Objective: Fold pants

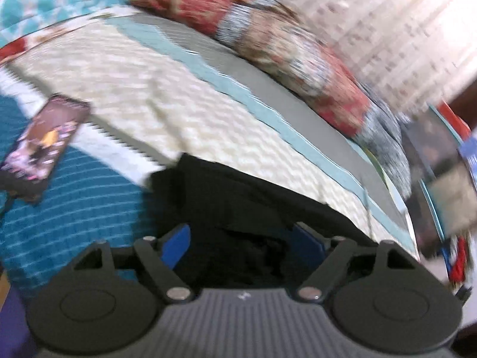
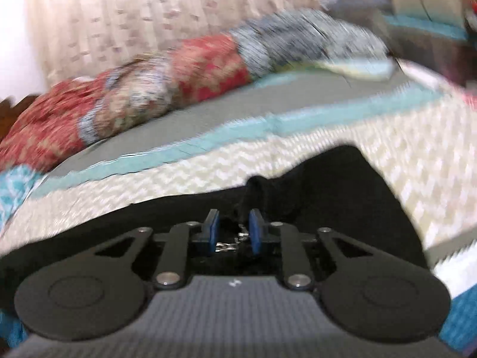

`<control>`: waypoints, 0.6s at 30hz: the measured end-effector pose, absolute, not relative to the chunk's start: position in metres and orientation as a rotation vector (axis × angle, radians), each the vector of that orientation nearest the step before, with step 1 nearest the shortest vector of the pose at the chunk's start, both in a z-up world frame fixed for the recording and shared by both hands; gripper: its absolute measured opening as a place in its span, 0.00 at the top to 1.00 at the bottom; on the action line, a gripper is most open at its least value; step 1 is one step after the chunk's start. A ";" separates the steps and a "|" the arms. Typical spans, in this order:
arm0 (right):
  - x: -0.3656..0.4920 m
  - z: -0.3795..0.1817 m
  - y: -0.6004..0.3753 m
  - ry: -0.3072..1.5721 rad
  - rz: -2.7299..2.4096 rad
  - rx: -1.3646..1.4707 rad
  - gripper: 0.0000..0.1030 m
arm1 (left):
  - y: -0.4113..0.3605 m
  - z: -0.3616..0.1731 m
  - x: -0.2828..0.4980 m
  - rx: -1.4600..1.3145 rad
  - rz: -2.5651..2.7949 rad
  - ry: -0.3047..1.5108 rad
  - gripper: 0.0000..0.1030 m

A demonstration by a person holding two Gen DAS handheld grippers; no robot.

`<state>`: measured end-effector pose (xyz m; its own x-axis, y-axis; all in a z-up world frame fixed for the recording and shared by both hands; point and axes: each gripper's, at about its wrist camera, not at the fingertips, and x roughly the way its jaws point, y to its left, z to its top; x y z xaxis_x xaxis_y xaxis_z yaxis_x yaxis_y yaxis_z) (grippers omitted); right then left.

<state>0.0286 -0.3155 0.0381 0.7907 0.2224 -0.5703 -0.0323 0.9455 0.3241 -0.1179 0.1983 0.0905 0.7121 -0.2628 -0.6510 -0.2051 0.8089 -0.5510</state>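
The black pants (image 1: pixel 238 203) lie on a cream zigzag bedspread (image 1: pixel 119 83). In the left wrist view my left gripper (image 1: pixel 241 238) is open, its blue pads wide apart over the dark cloth, with nothing between them. In the right wrist view my right gripper (image 2: pixel 231 223) is shut on a raised bunch of the black pants (image 2: pixel 328 185), which stand up in a peak between the blue pads (image 2: pixel 255 231). Both views are blurred by motion.
A phone (image 1: pixel 44 140) lies on a teal striped cover (image 1: pixel 74 197) at the left. A long red and grey patterned bolster (image 2: pixel 149 89) lies along the far side of the bed, also in the left wrist view (image 1: pixel 268 38). A curtain (image 2: pixel 149 12) hangs behind.
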 end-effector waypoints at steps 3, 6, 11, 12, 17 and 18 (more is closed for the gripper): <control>0.050 0.007 -0.301 0.780 0.083 0.309 0.77 | 0.217 0.076 -0.123 -0.707 0.003 0.797 0.17; 0.054 0.008 -0.277 0.792 0.067 0.171 0.76 | 0.229 0.060 -0.122 -0.765 0.025 0.819 0.12; 0.032 0.045 -0.259 0.708 -0.010 0.181 0.74 | 0.236 0.036 -0.115 -0.812 0.008 0.836 0.05; 0.027 0.051 -0.251 0.688 0.015 0.197 0.74 | 0.237 0.032 -0.114 -0.824 0.003 0.841 0.05; 0.012 0.058 -0.161 0.754 0.363 0.243 0.77 | 0.237 0.013 -0.109 -0.852 -0.025 0.851 0.00; 0.013 0.056 -0.140 0.780 0.440 0.255 0.78 | 0.237 0.012 -0.107 -0.847 -0.029 0.847 0.00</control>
<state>0.0125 -0.1398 0.0559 0.6273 0.4714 -0.6198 -0.2867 0.8799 0.3790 -0.1072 0.2369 0.0116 0.6816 -0.3405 -0.6477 -0.2954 0.6818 -0.6692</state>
